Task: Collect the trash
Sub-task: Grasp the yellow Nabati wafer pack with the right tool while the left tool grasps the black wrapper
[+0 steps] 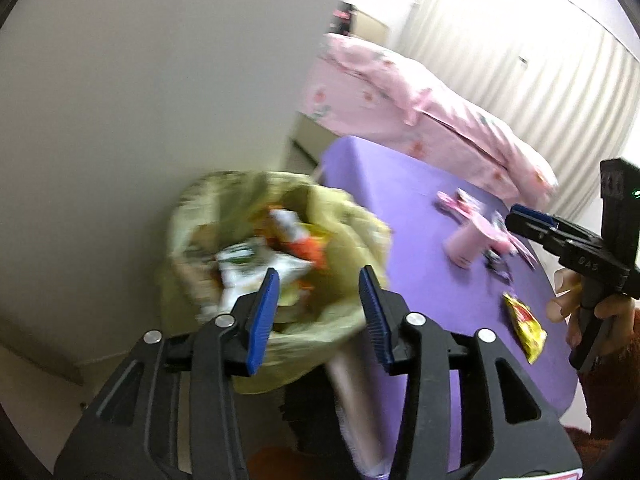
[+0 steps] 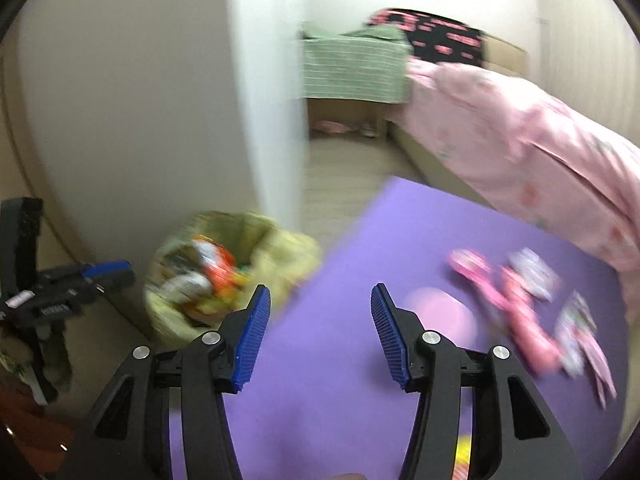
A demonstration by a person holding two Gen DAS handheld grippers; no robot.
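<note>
Two claws, both wide and empty. Left claw poised above bin, nothing between pads. Right claw over purple table. Yellow packet just below and right of it, long axis indistinct; pink wrappers farther ahead-right. Right claw judged nearer.

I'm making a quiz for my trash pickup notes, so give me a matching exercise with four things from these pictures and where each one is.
Things:
1. Yellow snack wrapper
2. Orange and white crumpled packets
3. Pink cylindrical cup
4. Left claw

Places:
A. Inside the green-lined trash bin
B. Hovering open above the bin
C. On its side, mid purple table
D. Flat near the table's near edge

Pairs: 1-D, 2-A, 3-C, 4-B
</note>
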